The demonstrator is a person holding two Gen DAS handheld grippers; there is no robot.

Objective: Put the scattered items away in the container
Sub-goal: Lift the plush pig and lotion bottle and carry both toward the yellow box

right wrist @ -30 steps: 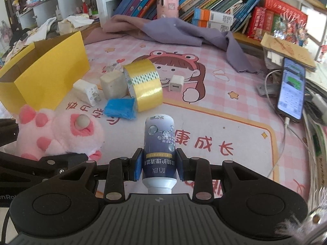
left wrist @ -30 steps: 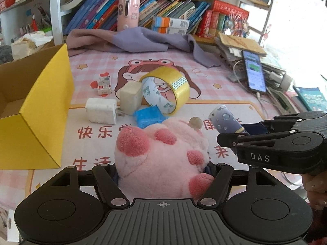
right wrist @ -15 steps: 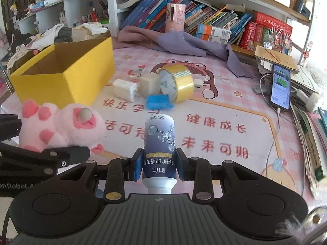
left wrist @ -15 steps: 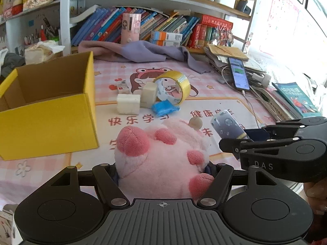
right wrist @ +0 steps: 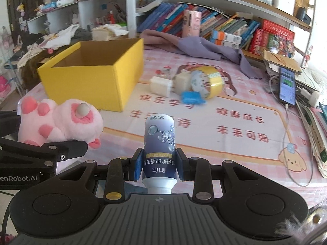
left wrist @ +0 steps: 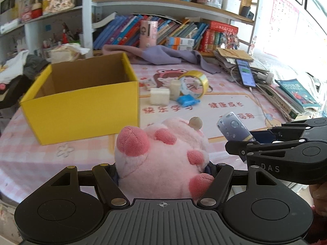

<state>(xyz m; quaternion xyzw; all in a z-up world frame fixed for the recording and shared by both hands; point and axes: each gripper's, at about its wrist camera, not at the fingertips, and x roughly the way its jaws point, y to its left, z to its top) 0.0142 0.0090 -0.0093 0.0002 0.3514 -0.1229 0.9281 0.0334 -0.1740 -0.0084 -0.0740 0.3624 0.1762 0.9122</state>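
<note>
My left gripper [left wrist: 163,170] is shut on a pink plush toy [left wrist: 163,159], held above the table's near edge. The same plush toy [right wrist: 59,122] shows at the left of the right wrist view. My right gripper [right wrist: 159,167] is shut on a dark blue bottle [right wrist: 159,143] with its white cap toward the camera; that bottle [left wrist: 233,127] also appears right of the plush. An open yellow cardboard box [left wrist: 81,100] stands ahead to the left; the box [right wrist: 96,75] looks empty inside. Beyond lie a tape roll [left wrist: 194,83], white chargers [left wrist: 159,96] and a blue packet [left wrist: 187,100].
A pink cartoon mat [right wrist: 224,122] covers the table. A purple cloth [left wrist: 163,57] lies at the back before shelves of books. A phone on a cable [left wrist: 245,73] and stacked books [left wrist: 294,96] line the right edge. A hand [left wrist: 318,194] shows at lower right.
Both grippers have drawn back and slightly up from the scattered items, each keeping its load. The yellow box has come fully into view and the items look farther away.
</note>
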